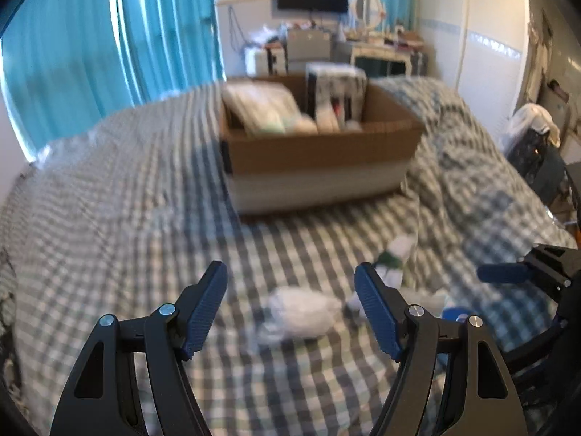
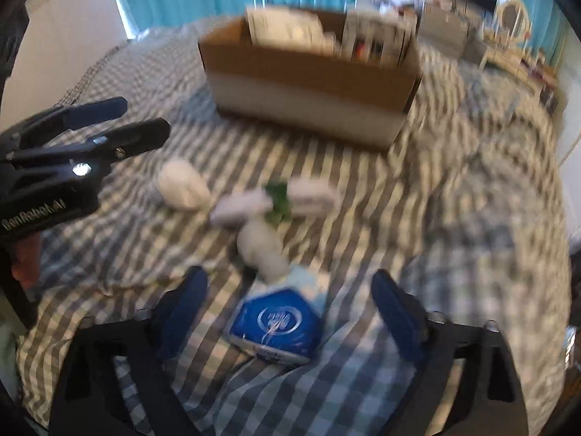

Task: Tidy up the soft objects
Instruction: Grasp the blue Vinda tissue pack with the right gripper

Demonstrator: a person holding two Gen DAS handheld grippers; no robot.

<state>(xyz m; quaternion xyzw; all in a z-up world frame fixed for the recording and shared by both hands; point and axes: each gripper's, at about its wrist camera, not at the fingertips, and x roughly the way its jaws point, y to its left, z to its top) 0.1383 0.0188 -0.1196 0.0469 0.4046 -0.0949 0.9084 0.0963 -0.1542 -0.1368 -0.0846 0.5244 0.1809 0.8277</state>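
On the checked bed (image 1: 109,189), your left gripper (image 1: 290,305) hangs spread above a white bundle (image 1: 301,312); your right gripper (image 2: 288,312), also spread, brackets the blue packet (image 2: 277,323). Beyond stands the cardboard box (image 2: 312,87).

box (image 1: 319,152) on bed (image 1: 109,200) | tissue pack (image 2: 277,323) before box, plush (image 2: 263,218) between

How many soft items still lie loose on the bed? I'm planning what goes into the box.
5: a white bundle at left, two white rolls flanking a green scrap, another white piece below, and the blue packet between the right gripper's fingers. Blur may hide more.
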